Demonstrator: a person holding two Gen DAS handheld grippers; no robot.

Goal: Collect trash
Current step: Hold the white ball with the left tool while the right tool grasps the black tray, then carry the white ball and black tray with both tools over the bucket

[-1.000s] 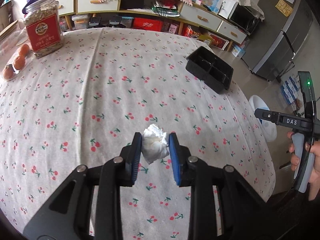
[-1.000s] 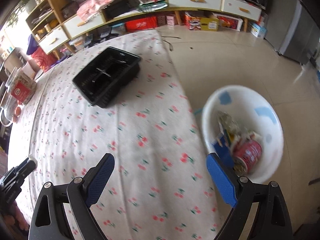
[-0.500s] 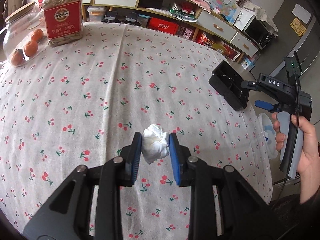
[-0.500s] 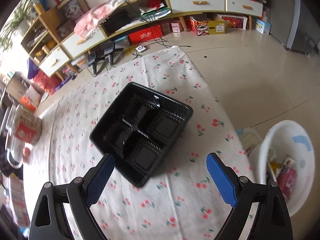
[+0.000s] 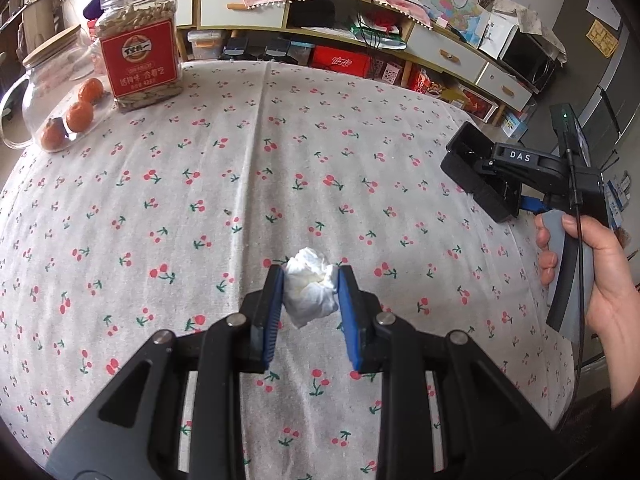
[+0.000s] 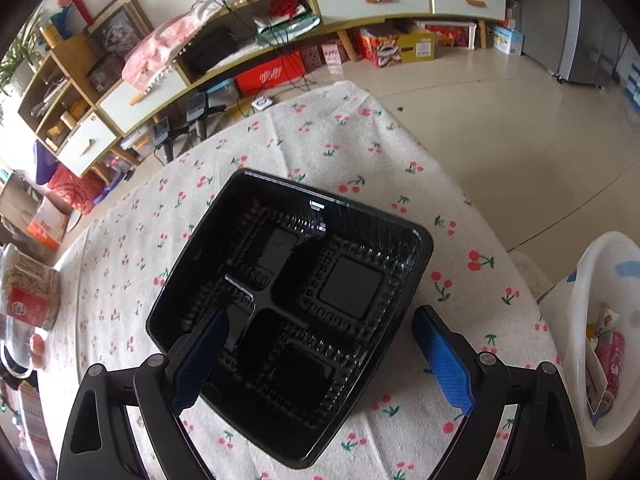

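Observation:
My left gripper [image 5: 311, 280] is shut on a crumpled white tissue [image 5: 310, 290] and holds it just above the cherry-print tablecloth [image 5: 240, 184]. A black compartment tray [image 6: 292, 312] lies near the table's right edge; it also shows in the left wrist view [image 5: 474, 174]. My right gripper [image 6: 320, 344] is open and hangs right over the tray, its left finger over the tray's near-left corner and its right finger just outside the tray's right rim. The right gripper body [image 5: 560, 176] shows in the left wrist view, held by a hand.
A white bin [image 6: 604, 336] holding trash stands on the floor right of the table. A seed jar [image 5: 138, 62] and a glass jar with oranges [image 5: 60, 96] stand at the table's far left. Shelves and boxes line the wall behind.
The right gripper has swung from the bin to over the black tray and come down close to it. The left gripper keeps the tissue and has drifted slightly back.

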